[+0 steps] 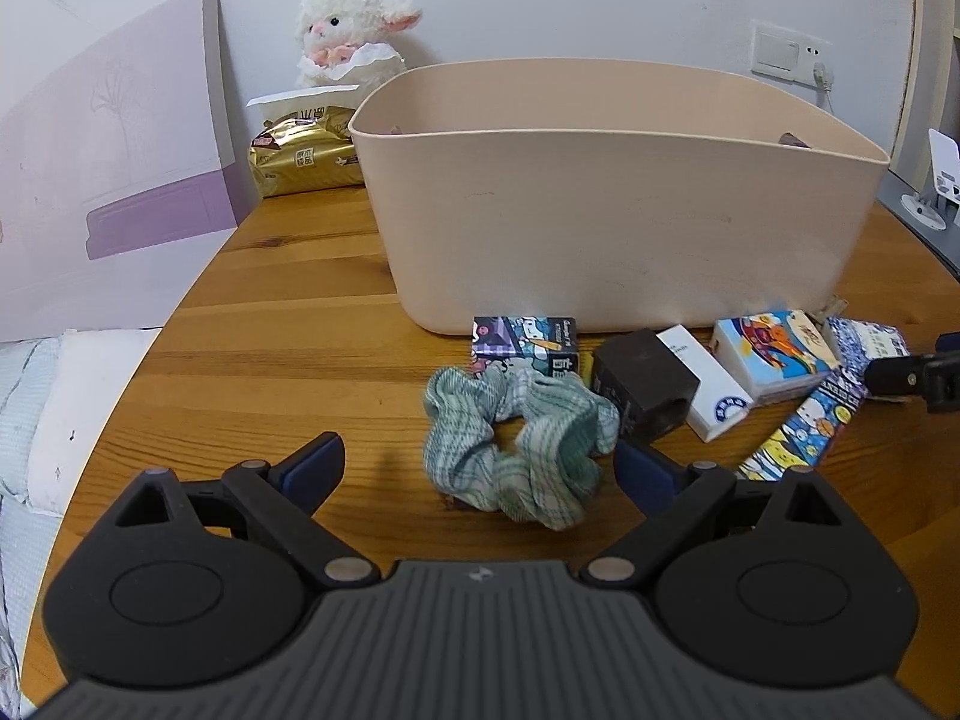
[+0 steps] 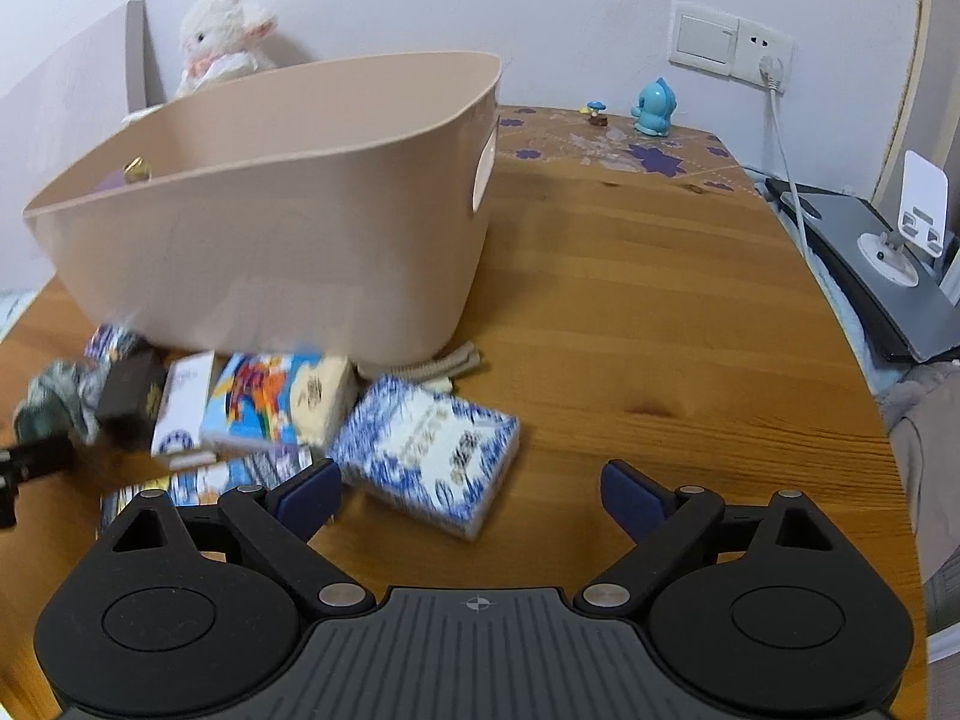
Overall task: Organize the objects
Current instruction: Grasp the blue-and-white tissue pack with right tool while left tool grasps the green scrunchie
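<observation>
A beige plastic bin (image 1: 600, 210) stands on the wooden table (image 1: 288, 312); it also shows in the right wrist view (image 2: 270, 240). In front of it lie a green checked scrunchie (image 1: 516, 450), a small cartoon box (image 1: 528, 342), a dark box (image 1: 648, 384), a white box (image 1: 714, 384) and colourful tissue packs (image 1: 774, 354). My left gripper (image 1: 480, 468) is open, its jaws on either side of the scrunchie. My right gripper (image 2: 471, 495) is open and empty, just in front of a blue-and-white tissue pack (image 2: 426, 450).
A plush lamb (image 1: 348, 30) and a gold packet (image 1: 306, 156) stand behind the bin. A purple-and-white board (image 1: 108, 180) leans at the left. A blue figurine (image 2: 654, 105), a wall socket with cable (image 2: 774, 69) and a laptop (image 2: 888, 288) are at the right.
</observation>
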A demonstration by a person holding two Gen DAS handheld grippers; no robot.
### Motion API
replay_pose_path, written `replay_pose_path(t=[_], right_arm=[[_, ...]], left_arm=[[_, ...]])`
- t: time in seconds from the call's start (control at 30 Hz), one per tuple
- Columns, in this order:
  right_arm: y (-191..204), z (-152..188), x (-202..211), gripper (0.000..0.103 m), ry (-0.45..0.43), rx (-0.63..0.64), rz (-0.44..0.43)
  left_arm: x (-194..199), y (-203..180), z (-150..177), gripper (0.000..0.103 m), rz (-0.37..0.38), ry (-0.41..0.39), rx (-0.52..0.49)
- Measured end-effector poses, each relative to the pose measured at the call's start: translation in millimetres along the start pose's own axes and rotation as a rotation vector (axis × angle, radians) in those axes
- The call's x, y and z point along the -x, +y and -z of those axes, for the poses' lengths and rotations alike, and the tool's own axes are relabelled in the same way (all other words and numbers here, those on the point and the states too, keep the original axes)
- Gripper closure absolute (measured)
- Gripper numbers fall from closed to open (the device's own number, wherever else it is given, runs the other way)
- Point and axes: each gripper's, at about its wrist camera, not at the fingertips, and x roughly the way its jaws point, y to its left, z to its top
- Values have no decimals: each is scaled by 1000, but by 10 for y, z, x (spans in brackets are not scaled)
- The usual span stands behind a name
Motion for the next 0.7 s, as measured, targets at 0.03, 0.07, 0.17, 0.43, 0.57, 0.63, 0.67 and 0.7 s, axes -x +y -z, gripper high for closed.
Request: replay_pose_path(t=[0.03, 0.07, 0.17, 0.43, 0.57, 0.63, 0.67, 0.7], right_arm=[[19, -15, -21, 8, -3, -9, 3], [33, -31, -42, 8, -4, -16, 5], [98, -63, -132, 8, -4, -35, 3], [104, -49, -185, 7, 4, -85, 19], [-2, -12, -167, 9, 21, -128, 33], [-5, 7, -173, 11, 28, -121, 54], [2, 8, -172, 11, 29, -115, 63], [6, 10, -170, 11, 29, -115, 62]], left_arm=[[-15, 2, -9, 6, 5, 1, 0], [-30, 4, -18, 6, 10, 2, 2], [-74, 12, -39, 6, 40, 9, 6], [-214, 43, -22, 12, 56, 57, 12], [-258, 70, 11, 16, 59, 77, 24], [-275, 85, 24, 16, 70, 84, 32], [-274, 91, 26, 16, 74, 85, 36], [-277, 100, 24, 17, 74, 84, 38]])
